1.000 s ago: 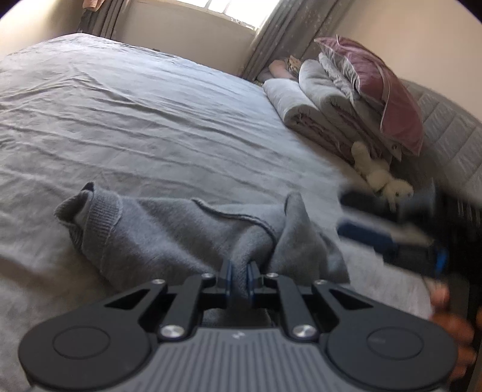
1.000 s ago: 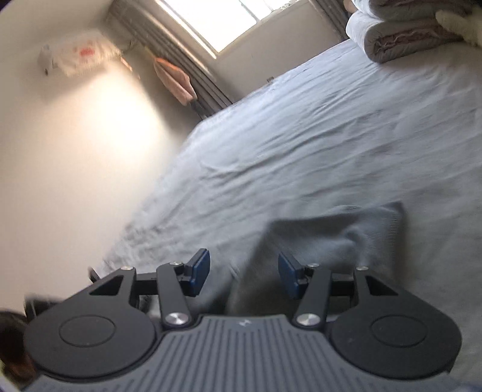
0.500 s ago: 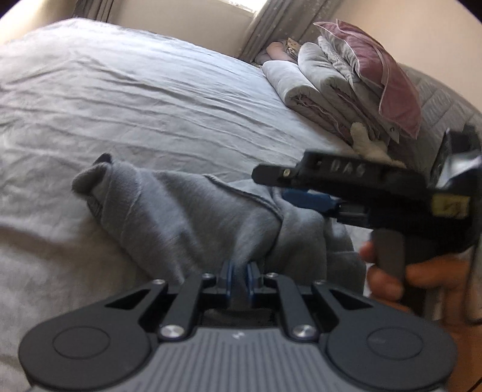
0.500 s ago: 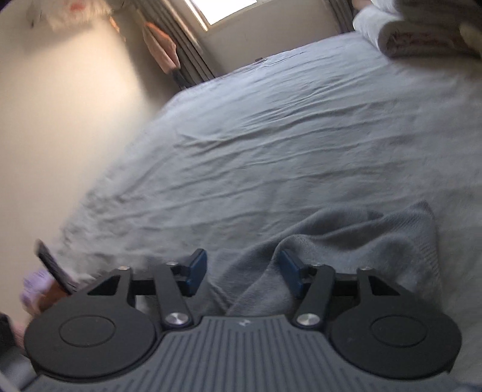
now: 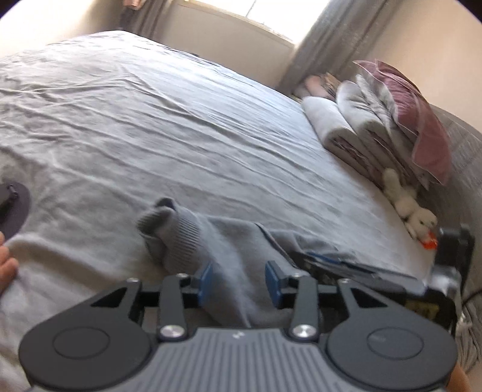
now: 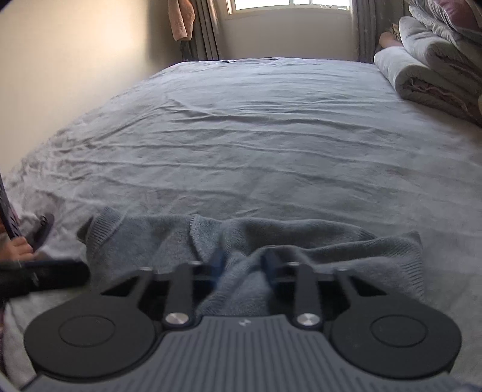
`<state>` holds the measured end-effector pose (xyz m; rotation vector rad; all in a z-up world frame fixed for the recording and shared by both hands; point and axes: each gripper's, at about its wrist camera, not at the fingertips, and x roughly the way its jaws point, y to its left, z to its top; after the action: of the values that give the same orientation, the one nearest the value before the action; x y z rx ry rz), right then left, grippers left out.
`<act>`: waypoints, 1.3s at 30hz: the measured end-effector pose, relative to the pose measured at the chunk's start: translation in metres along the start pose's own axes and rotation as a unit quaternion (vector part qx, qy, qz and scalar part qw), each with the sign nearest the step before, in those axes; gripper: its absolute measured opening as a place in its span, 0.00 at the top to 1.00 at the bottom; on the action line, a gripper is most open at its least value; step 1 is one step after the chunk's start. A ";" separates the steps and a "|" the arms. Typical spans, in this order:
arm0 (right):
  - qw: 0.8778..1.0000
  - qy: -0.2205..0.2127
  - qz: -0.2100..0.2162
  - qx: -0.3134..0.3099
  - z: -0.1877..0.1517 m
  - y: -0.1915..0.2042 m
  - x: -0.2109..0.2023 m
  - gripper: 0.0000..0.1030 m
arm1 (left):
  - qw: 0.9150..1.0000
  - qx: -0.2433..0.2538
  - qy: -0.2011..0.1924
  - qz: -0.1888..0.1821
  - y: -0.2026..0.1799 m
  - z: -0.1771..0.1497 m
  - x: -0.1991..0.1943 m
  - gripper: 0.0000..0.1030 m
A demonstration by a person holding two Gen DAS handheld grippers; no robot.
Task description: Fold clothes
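A crumpled grey knit sweater (image 5: 217, 241) lies on the grey bedsheet (image 5: 180, 129). One ribbed cuff (image 5: 168, 220) sticks up at its left end. My left gripper (image 5: 239, 282) sits over the near edge of the sweater. Its jaws are opening, and cloth runs between the blue pads (image 5: 205, 279) without being pinched. In the right wrist view my right gripper (image 6: 244, 260) is closing, with a bunched fold of the sweater (image 6: 241, 271) squeezed between its blurred fingers. The same gripper shows dark and blurred at the sweater's right end (image 5: 446, 271).
Rolled quilts (image 5: 346, 129) and a pink pillow (image 5: 421, 126) are stacked at the bed's right side, with a white plush toy (image 5: 415, 214) below them. A dark disc (image 5: 15, 208) and part of a hand (image 5: 6, 265) lie at the left edge. A window (image 6: 289, 6) is beyond the bed.
My left gripper's jaws have come apart and let go of the sweater fold. My right gripper has rolled level, dropped onto the sweater's right part and closed on a fold.
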<state>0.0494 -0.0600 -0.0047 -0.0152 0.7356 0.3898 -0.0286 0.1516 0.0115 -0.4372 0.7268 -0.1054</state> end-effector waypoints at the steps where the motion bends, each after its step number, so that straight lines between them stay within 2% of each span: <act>1: 1.000 -0.004 -0.002 -0.005 -0.001 0.001 -0.001 0.80 | 1.000 -0.006 0.001 0.003 0.002 0.001 0.001 0.54; 5: 0.998 -0.037 -0.026 -0.032 0.002 0.008 -0.012 0.89 | 1.000 -0.026 0.010 0.015 0.011 0.004 0.005 0.52; 10: 0.994 -0.089 -0.060 -0.017 0.014 -0.004 -0.034 0.91 | 0.999 -0.039 0.015 0.021 0.013 0.007 0.010 0.48; 16: 0.986 -0.124 -0.108 0.035 0.021 -0.044 -0.054 0.92 | 0.999 -0.036 0.030 0.022 0.003 0.004 0.023 0.48; 17: 0.984 -0.127 -0.118 0.040 0.021 -0.051 -0.056 0.99 | 0.999 -0.035 0.035 0.020 0.000 0.003 0.027 0.48; 18: 0.982 -0.131 -0.132 0.043 0.020 -0.057 -0.059 0.99 | 0.998 -0.032 0.041 0.017 -0.004 0.002 0.031 0.48; 23: 0.972 -0.131 -0.177 0.083 0.013 -0.099 -0.069 1.00 | 0.998 -0.015 0.066 0.001 -0.023 -0.006 0.051 0.48; 25: 0.973 -0.121 -0.156 0.117 0.008 -0.118 -0.072 1.00 | 0.997 -0.011 0.073 0.001 -0.028 -0.009 0.059 0.48; 28: 0.975 -0.110 -0.102 0.162 0.000 -0.134 -0.075 0.98 | 0.997 -0.012 0.075 0.012 -0.032 -0.011 0.067 0.48; 29: 0.976 -0.110 -0.083 0.172 -0.001 -0.135 -0.076 0.89 | 0.997 -0.012 0.074 0.015 -0.033 -0.011 0.068 0.48; 31: 0.975 -0.109 -0.046 0.189 -0.001 -0.136 -0.077 0.85 | 0.997 -0.010 0.068 0.021 -0.035 -0.012 0.069 0.48; 33: 0.974 -0.108 -0.016 0.197 0.002 -0.134 -0.077 0.76 | 0.998 -0.004 0.065 0.026 -0.037 -0.013 0.068 0.48; 34: 0.974 -0.108 -0.004 0.199 0.004 -0.132 -0.077 0.63 | 0.998 -0.002 0.063 0.028 -0.038 -0.013 0.068 0.47; 35: 0.974 -0.108 0.004 0.200 0.005 -0.128 -0.077 0.56 | 0.998 0.001 0.062 0.030 -0.038 -0.014 0.068 0.47; 39: 0.973 -0.111 0.038 0.199 0.013 -0.113 -0.074 0.56 | 0.998 0.003 0.061 0.033 -0.037 -0.014 0.068 0.46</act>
<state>0.0477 -0.1879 0.0400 0.4296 0.5837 0.3050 0.0152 0.0969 -0.0245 -0.4038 0.8606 -0.0724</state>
